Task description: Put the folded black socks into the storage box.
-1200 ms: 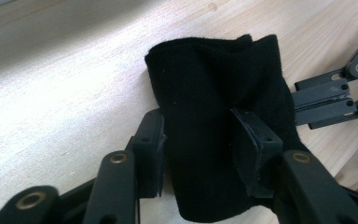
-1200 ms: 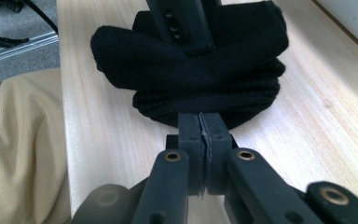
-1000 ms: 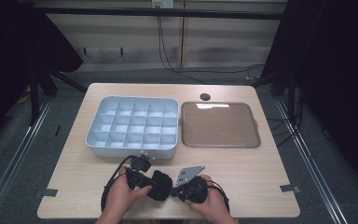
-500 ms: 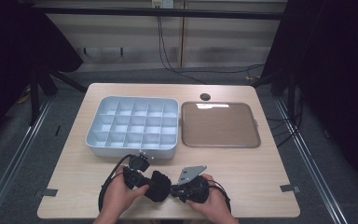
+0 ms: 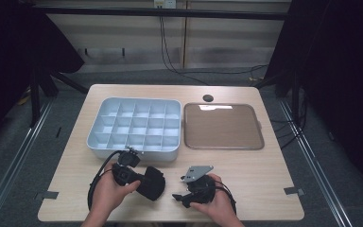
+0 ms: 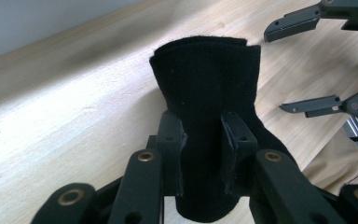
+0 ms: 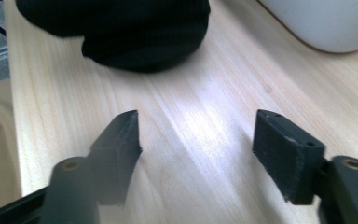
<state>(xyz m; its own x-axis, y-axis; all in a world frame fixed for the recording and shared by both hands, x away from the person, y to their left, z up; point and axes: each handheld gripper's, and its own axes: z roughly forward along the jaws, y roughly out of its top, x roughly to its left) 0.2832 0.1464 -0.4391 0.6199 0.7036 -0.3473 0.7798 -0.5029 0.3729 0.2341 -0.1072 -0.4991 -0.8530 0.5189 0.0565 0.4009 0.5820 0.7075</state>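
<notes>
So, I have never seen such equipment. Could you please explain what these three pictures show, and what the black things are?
A person sits at a wooden table and holds a hand-operated two-jaw gripper in each hand. The high view looks down from above; the other two come from small cameras riding on each gripper. On the table lie a grey compartment box and a flat brown tray. The left gripper is shut on a folded black cloth. The right gripper has just been opening; nothing is between its jaws.
</notes>
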